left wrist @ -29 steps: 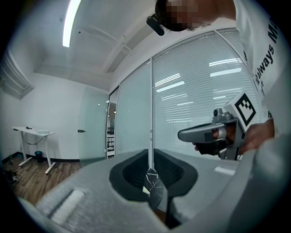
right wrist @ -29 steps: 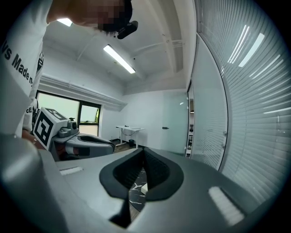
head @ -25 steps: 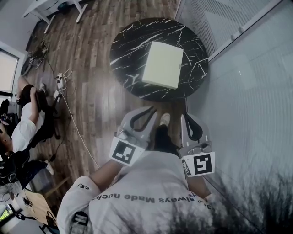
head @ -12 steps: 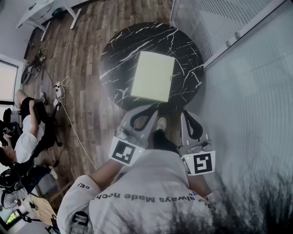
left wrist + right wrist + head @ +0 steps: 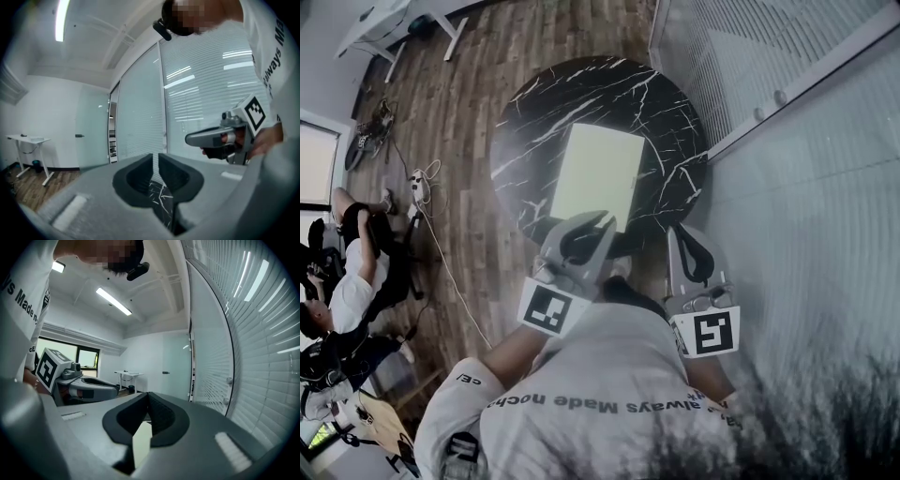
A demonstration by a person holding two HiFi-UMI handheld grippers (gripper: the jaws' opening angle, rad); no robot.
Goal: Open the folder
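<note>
A pale yellow-green folder lies closed and flat on a round black marble table. My left gripper is shut and empty, its tips over the table's near rim just short of the folder's near edge. To its right, my right gripper is also shut and empty, by the table's near-right rim. In the left gripper view the left gripper points level, with marble showing below the jaws. In the right gripper view the right gripper has the folder showing under it.
A glass wall with blinds runs close along the table's right side. Cables and a power strip lie on the wood floor at left, where a seated person is. A white desk stands far left.
Both grippers have moved forward to the table. The table and folder now sit closer in the head view, and the left tips overlap the table's near rim. Both jaws stayed as they were.
</note>
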